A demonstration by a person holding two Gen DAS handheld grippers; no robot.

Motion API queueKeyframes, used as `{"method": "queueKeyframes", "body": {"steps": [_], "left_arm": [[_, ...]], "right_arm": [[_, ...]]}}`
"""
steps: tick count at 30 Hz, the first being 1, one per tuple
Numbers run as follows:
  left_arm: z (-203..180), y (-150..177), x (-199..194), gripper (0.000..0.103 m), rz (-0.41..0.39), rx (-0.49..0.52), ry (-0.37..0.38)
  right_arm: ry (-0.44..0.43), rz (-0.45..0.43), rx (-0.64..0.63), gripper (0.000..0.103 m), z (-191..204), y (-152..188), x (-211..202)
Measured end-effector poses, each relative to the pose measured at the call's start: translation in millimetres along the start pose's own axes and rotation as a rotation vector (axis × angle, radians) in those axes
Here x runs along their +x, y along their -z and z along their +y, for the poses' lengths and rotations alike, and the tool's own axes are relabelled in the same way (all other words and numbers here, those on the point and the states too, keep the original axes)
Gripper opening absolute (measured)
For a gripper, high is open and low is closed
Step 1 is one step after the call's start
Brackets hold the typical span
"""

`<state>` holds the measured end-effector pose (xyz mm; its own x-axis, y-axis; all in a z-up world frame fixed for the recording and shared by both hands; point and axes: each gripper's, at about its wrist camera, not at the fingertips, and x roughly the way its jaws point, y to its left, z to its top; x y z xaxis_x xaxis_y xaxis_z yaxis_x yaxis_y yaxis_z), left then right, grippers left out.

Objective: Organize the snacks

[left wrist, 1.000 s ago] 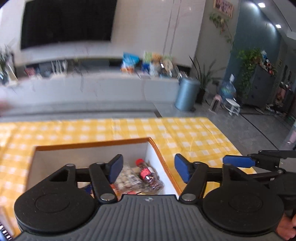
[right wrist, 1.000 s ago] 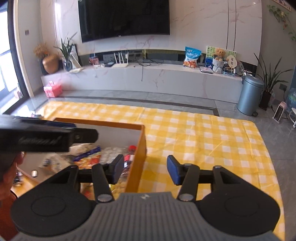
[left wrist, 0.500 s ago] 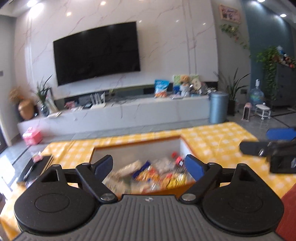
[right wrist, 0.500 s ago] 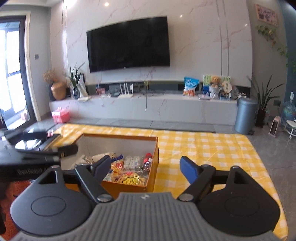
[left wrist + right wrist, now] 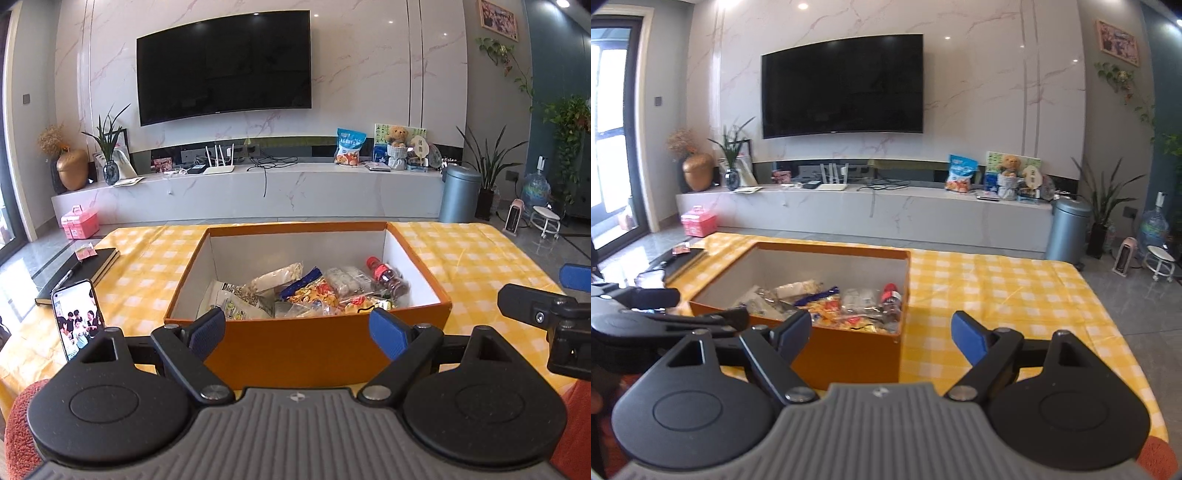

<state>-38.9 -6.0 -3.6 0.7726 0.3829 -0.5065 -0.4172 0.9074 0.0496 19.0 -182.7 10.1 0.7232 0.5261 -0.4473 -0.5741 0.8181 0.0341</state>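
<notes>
Both tongs empty, jaws spread wide: our left tongs (image 5: 297, 330) sit square before the box (image 5: 306, 347), our right tongs (image 5: 879, 334) off its near right corner. Snacks (image 5: 314, 290) lie heaped inside the box, toward its right half, bottle (image 5: 388, 277) by the right wall. Box runs long side across us on the tabletop (image 5: 461, 251). We judge the left tongs nearer the heap.

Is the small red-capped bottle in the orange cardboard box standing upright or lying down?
Lying down. The red-capped bottle rests tilted on its side among the snack packets, by the right wall of the orange box.
</notes>
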Motion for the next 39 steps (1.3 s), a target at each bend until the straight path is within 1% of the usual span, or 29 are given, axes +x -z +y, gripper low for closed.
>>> {"method": "queueKeyframes", "body": {"steps": [3,8,17,30,39], "left_arm": [[-1.1,1.7,6.2,0.103,0.012,0.01,-0.009],[-1.8,1.2,14.0,0.103,0.018,-0.002,0.006],[-4.6,5.1,18.0,0.103,0.032,0.012,0.014],[-8.3,-1.4,10.5,0.103,0.002,0.013,0.026],[-12.8,-4.4,8.5,0.103,-0.008,0.016,0.032]], "right_arm": [[0.009,0.026,0.027,0.081,-5.5,5.5,10.0],[0.027,0.067,0.044,0.081,-13.2,10.1,27.0],[0.04,0.096,0.057,0.081,-17.7,16.1,39.8],[0.052,0.051,0.055,0.081,-21.3,9.4,25.6],[0.061,0.038,0.06,0.082,-25.7,7.0,21.5]]}}
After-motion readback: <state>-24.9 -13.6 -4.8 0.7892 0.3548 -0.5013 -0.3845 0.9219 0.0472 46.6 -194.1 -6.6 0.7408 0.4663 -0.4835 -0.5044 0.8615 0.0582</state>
